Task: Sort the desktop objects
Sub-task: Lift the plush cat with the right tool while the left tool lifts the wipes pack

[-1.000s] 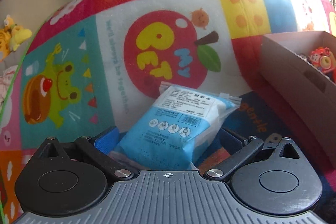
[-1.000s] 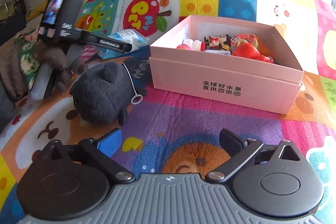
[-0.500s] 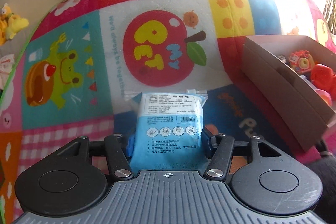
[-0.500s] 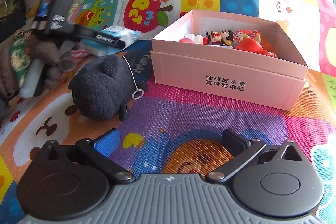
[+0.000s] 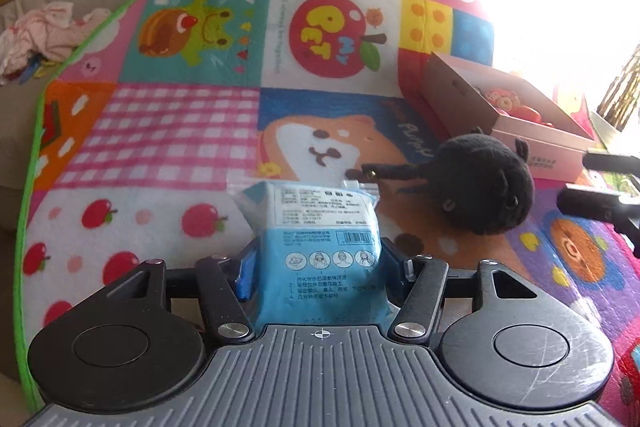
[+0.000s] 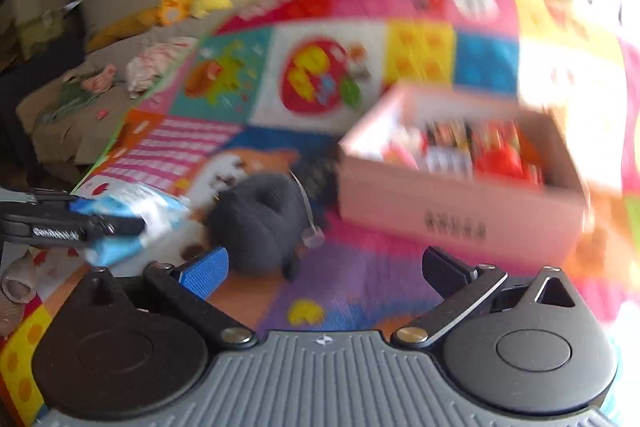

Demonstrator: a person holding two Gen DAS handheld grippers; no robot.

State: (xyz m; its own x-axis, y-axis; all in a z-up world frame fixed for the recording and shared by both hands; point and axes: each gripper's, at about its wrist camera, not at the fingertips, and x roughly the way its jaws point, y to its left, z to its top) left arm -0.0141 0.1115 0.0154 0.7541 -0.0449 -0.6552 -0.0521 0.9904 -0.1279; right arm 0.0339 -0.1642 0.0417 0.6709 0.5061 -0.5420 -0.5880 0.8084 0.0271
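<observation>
Jaws of the left gripper (image 5: 318, 259) are clenched on the blue mask packet (image 5: 320, 247), lifted over the play mat (image 5: 160, 131); it looks light, soft and slippery, best pinched mid-body. Right gripper (image 6: 324, 267) hangs released and empty. Beyond lies the black plush toy (image 5: 480, 183), squashy, graspable anywhere, then the pink box (image 5: 500, 115) of toys.

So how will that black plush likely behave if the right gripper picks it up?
The black plush looks soft and fuzzy, so it should squash between the fingers rather than slip. It is probably light. Being rounded, it may roll on the mat if nudged.
</observation>
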